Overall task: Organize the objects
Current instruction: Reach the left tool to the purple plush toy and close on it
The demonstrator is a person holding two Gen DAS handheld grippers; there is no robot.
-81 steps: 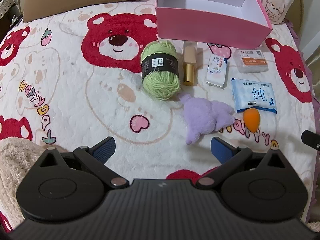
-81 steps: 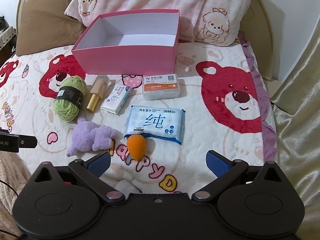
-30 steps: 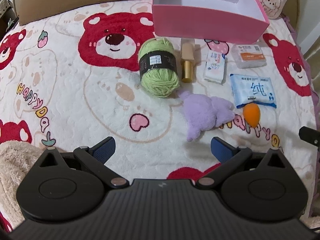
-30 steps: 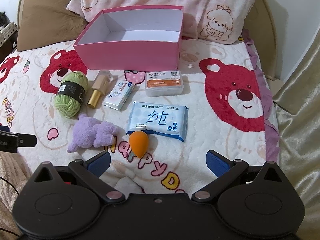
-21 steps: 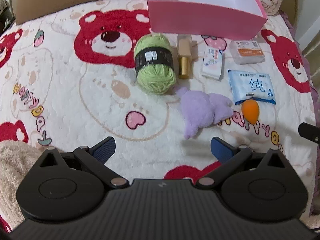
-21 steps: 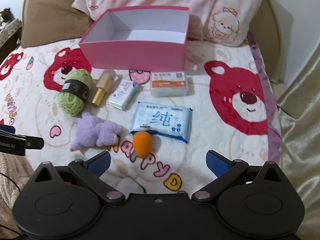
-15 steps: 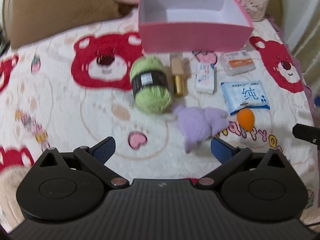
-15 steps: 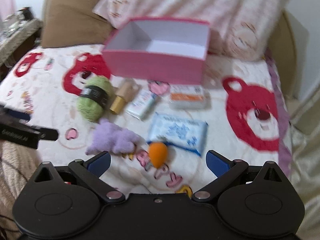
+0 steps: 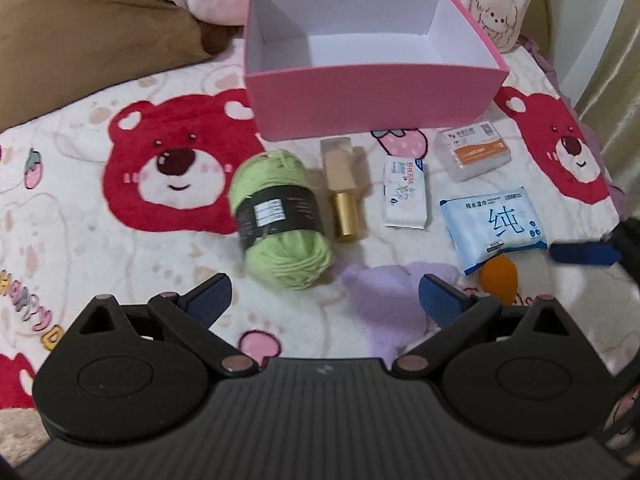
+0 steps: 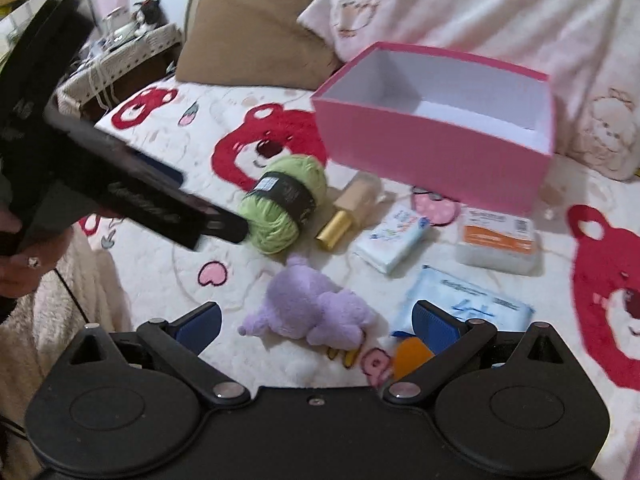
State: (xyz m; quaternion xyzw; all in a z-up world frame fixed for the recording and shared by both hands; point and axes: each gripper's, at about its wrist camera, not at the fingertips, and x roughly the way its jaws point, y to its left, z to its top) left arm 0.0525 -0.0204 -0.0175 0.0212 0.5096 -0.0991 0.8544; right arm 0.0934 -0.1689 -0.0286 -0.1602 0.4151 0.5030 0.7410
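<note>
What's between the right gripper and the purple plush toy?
Nothing visible. The right gripper is open, and the purple plush toy lies on the blanket straight ahead, between its fingers. The orange sponge sits beside the right finger.

Pink box (image 9: pixel 372 104); green yarn (image 9: pixel 282 216) (black band); red-bear blanket (image 9: pixel 176 168).

Between our wide-spread right gripper (image 10: pixel 314 326) fingers lies the purple plush (image 10: pixel 316 308); ahead of them sit the green yarn (image 10: pixel 286 202) and the pink box (image 10: pixel 436 140).
</note>
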